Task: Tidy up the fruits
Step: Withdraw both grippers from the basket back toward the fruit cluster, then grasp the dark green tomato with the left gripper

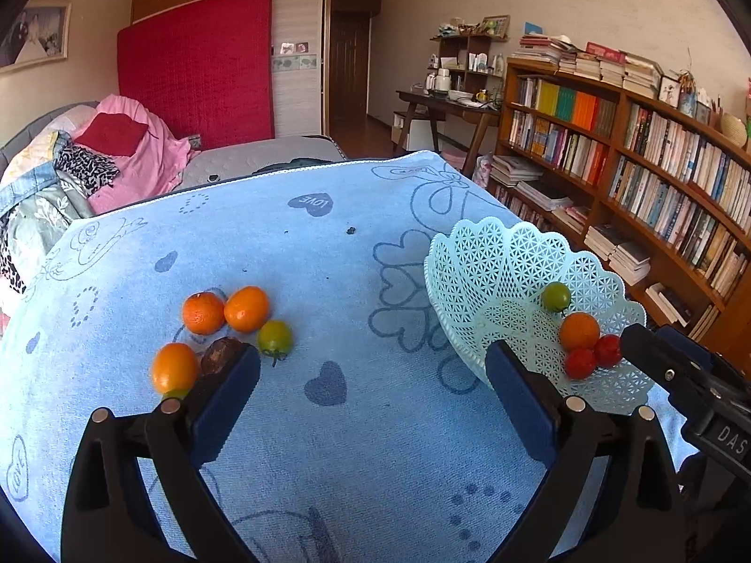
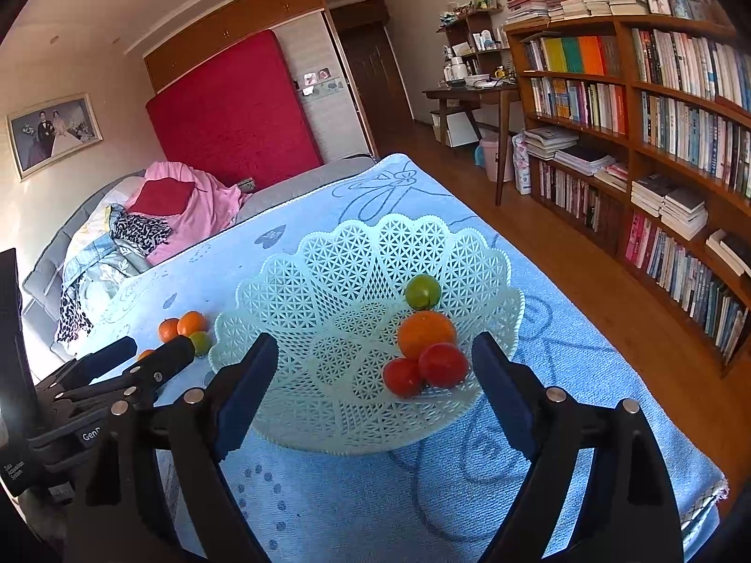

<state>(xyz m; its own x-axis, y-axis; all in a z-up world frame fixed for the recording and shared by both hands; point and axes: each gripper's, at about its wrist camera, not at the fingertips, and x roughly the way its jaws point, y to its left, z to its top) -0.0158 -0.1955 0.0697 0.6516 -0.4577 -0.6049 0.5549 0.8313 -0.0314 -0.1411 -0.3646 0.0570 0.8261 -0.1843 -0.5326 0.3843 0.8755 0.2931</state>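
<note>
A pale green lattice basket (image 1: 478, 277) (image 2: 328, 281) stands on the blue towel and holds a green tomato (image 2: 422, 292), an orange (image 2: 426, 332) and two red tomatoes (image 2: 425, 369). To its left on the towel lie two oranges (image 1: 225, 312), a third orange (image 1: 173, 368), a green tomato (image 1: 275, 338) and a brown fruit (image 1: 220, 354). My left gripper (image 1: 373, 375) is open and empty, its left finger next to the brown fruit. My right gripper (image 2: 375, 366) is open and empty, hovering over the basket's near rim.
The blue towel (image 1: 328, 422) covers a table whose right edge drops to wood floor (image 2: 586, 291). A bed with piled clothes (image 1: 94, 169) lies behind. Bookshelves (image 1: 633, 164) line the right wall, with a desk (image 1: 446, 108) beyond.
</note>
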